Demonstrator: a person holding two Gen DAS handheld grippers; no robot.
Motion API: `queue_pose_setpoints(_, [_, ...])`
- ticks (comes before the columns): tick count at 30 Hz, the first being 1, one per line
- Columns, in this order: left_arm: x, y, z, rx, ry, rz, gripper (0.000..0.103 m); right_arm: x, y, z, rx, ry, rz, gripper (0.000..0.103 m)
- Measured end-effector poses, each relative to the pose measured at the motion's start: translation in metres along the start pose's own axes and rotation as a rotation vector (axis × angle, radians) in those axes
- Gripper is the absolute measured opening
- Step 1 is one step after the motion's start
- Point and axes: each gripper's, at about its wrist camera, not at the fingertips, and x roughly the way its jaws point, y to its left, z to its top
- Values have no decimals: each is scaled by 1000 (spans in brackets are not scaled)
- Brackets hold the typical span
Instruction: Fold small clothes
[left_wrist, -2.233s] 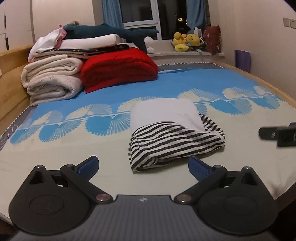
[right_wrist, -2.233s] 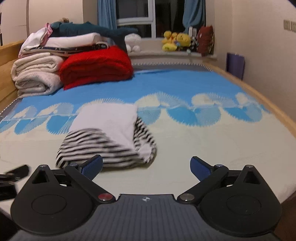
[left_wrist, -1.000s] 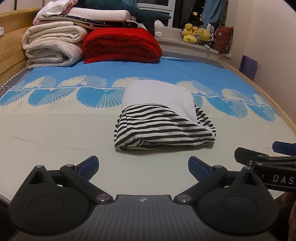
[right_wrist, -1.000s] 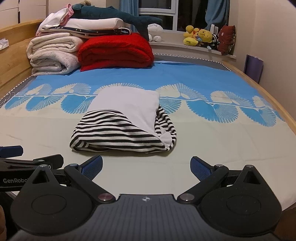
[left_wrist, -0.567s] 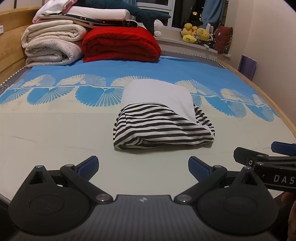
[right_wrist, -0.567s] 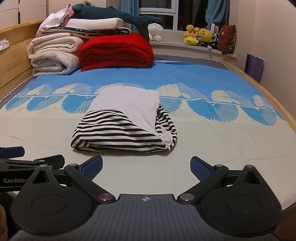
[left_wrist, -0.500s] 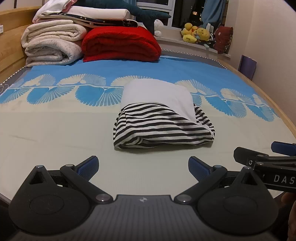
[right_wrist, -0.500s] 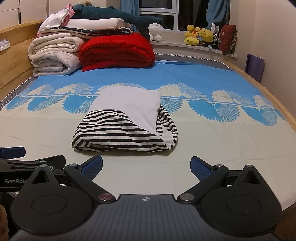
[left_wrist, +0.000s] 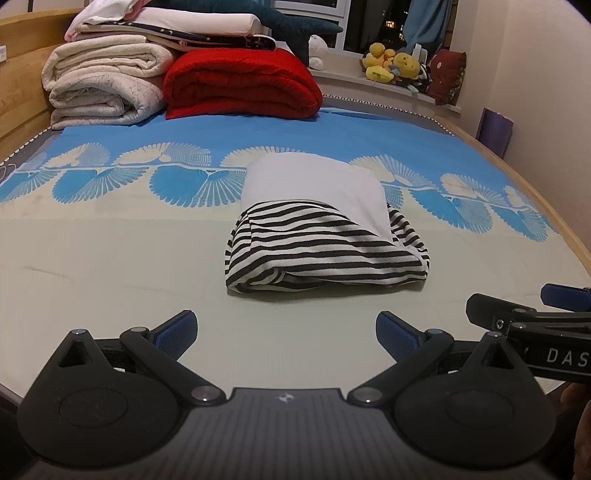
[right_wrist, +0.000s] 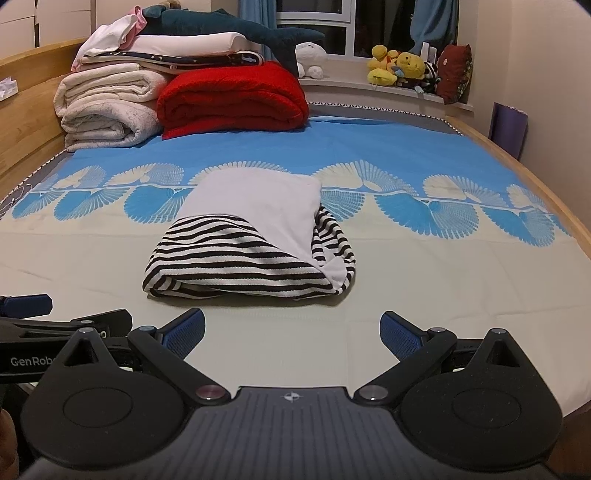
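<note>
A small garment (left_wrist: 325, 229) (right_wrist: 255, 240), white on top with black-and-white stripes at the near side, lies folded into a compact bundle in the middle of the bed. My left gripper (left_wrist: 286, 328) hovers open just short of its near edge, nothing between the blue-padded fingers. My right gripper (right_wrist: 291, 328) is likewise open and empty, a little nearer than the bundle. Each gripper shows at the edge of the other's view: the right gripper (left_wrist: 532, 321) at far right, the left gripper (right_wrist: 62, 325) at far left.
The bed sheet (left_wrist: 110, 258) is cream near me and blue with fan patterns farther off. Folded cream blankets (right_wrist: 107, 110), a red blanket (right_wrist: 236, 99) and a plush shark (right_wrist: 236, 29) are stacked at the back left. Plush toys (right_wrist: 399, 66) line the windowsill; a wooden bed rim (right_wrist: 546, 195) runs along the right.
Both grippers pulled back from the bundle and settled side by side facing it; over the last half second almost nothing moves. The garment lies still.
</note>
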Motion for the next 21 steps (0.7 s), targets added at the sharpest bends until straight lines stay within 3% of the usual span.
queue_pose_setpoints(21, [3, 1, -3, 0, -1, -3, 103, 2, -2, -1, 3, 12, 0, 100])
